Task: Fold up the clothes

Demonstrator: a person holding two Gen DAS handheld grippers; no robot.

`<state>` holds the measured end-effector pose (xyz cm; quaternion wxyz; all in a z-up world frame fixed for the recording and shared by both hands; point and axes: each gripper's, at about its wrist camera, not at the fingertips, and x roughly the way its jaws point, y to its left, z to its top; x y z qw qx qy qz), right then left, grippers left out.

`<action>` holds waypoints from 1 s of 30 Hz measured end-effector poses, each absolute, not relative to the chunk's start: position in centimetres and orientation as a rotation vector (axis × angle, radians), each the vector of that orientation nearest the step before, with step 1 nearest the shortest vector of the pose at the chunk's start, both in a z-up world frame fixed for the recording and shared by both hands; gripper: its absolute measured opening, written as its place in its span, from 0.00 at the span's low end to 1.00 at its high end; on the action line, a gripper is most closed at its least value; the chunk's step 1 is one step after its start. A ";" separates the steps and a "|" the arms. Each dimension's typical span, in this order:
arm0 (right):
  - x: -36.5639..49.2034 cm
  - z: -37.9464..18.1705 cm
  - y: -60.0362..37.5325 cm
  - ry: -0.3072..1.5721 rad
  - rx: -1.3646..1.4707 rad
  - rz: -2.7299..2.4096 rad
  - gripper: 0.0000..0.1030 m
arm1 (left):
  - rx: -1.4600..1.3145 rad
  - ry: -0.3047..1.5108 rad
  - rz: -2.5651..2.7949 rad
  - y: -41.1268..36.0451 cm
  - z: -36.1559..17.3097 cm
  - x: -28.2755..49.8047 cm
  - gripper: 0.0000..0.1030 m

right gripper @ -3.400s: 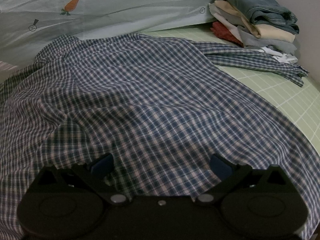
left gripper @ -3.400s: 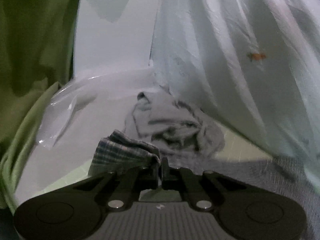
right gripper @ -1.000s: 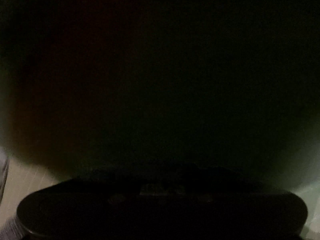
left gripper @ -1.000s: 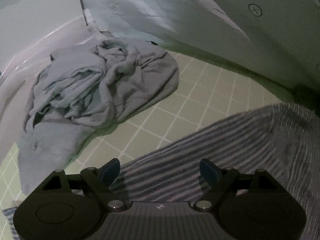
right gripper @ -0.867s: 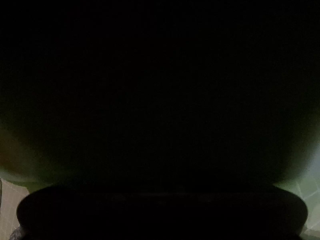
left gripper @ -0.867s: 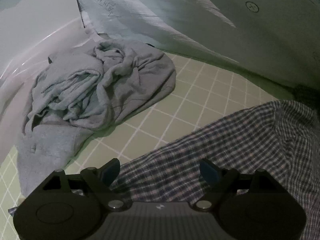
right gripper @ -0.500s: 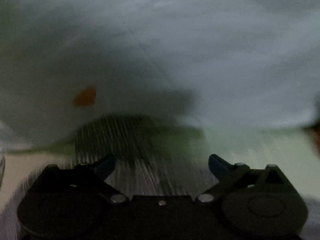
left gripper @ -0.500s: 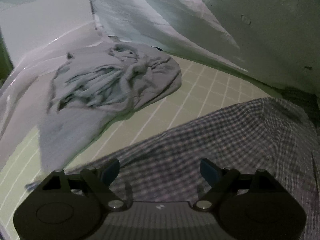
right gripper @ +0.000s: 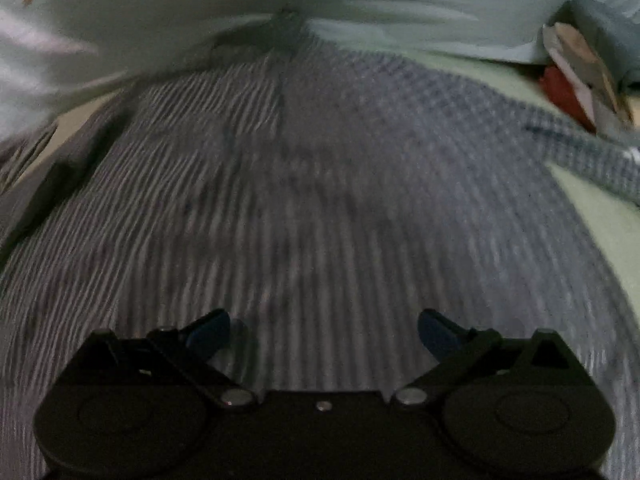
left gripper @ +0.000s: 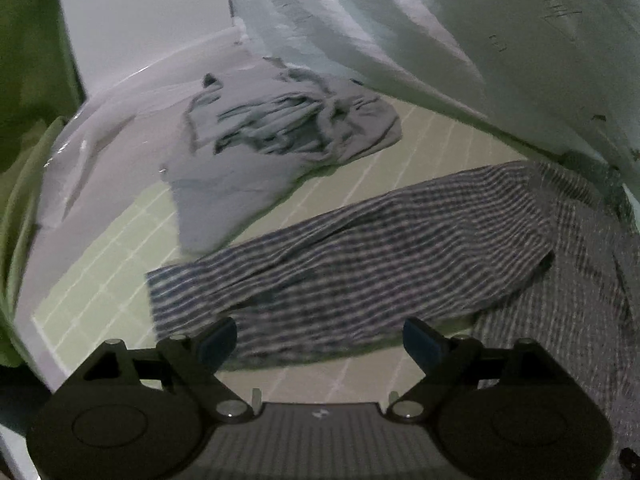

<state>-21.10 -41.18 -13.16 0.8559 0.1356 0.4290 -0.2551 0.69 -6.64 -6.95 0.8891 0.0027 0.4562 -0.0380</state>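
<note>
The blue-and-white checked cotton shirt (right gripper: 320, 184) lies spread on the pale green gridded mat (left gripper: 120, 252), its body flat so that a sleeve can be turned over it. The left gripper (left gripper: 322, 338) has its fingers wide apart and empty; the long checked sleeve (left gripper: 340, 252) stretches just ahead of the fingertips, and a crumpled grey knit garment (left gripper: 288, 136) waits well beyond them. The right gripper (right gripper: 324, 334) is equally wide, with the shirt body directly ahead of its fingers and a stack of folded clothes (right gripper: 584, 68) far off to their right. Some three seconds earlier the left fingers were pinched on checked cloth; now they hold nothing and the sleeve lies laid out. A second ago the right view was black; now it clears, though blurred.
</note>
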 end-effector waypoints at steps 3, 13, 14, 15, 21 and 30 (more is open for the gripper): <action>-22.3 -13.5 -39.3 0.892 0.308 -0.524 1.00 | 0.016 0.956 -0.064 -4.7 -7.1 0.2 0.88; -24.7 -13.8 -34.8 0.907 0.292 -0.582 1.00 | 0.027 1.007 -0.029 -0.2 -9.4 2.4 0.88; -24.7 -13.8 -34.5 0.909 0.299 -0.592 1.00 | 0.028 1.011 -0.029 0.2 -9.7 2.7 0.88; -24.7 -13.8 -34.3 0.911 0.306 -0.603 1.00 | 0.029 1.014 -0.030 0.5 -9.9 3.0 0.88; -25.0 -13.7 -33.1 0.908 0.355 -0.680 1.00 | 0.035 1.038 -0.032 2.6 -11.3 4.7 0.89; -23.9 -12.9 -32.6 0.989 0.366 -0.779 1.00 | 0.013 1.050 -0.054 3.7 -12.8 5.8 0.88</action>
